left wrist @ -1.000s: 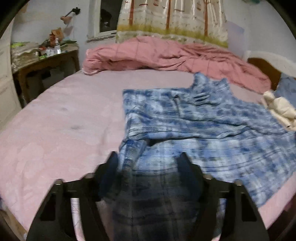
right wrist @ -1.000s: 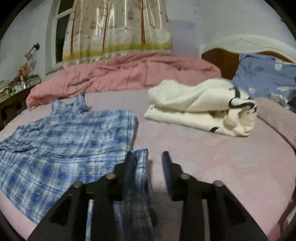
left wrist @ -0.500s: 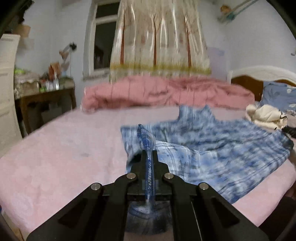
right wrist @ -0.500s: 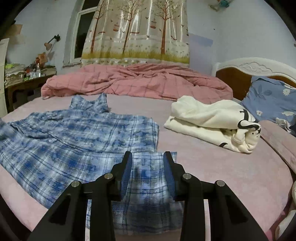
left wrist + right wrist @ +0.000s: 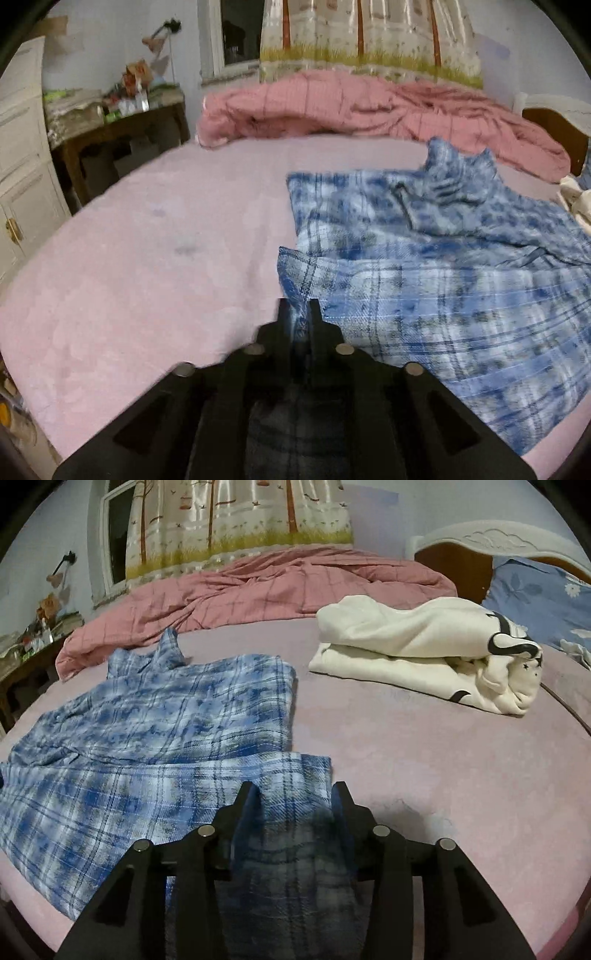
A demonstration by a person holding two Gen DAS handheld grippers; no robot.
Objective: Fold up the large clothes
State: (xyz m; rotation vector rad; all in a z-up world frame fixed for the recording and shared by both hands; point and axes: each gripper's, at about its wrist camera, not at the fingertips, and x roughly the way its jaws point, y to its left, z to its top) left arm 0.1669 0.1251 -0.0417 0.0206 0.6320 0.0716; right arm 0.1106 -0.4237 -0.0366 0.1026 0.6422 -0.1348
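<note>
A blue plaid shirt [image 5: 436, 258] lies spread on the pink bed, collar toward the far side; it also shows in the right wrist view [image 5: 177, 723]. My left gripper [image 5: 298, 314] is shut on the shirt's near left corner, with fabric pinched between the fingers. My right gripper [image 5: 293, 797] is open, its fingers astride the shirt's near right hem, which lies between them and under the gripper.
A folded white garment [image 5: 424, 653] lies on the bed at the right. A crumpled pink quilt [image 5: 369, 107] lies along the far side. A cluttered wooden table [image 5: 110, 122] and a white cabinet [image 5: 22, 155] stand at the left. A blue pillow [image 5: 535, 598] rests against the headboard.
My left gripper has shut on the shirt's corner and carried it forward, so the hem is folded over. My right gripper has stayed open over the right hem.
</note>
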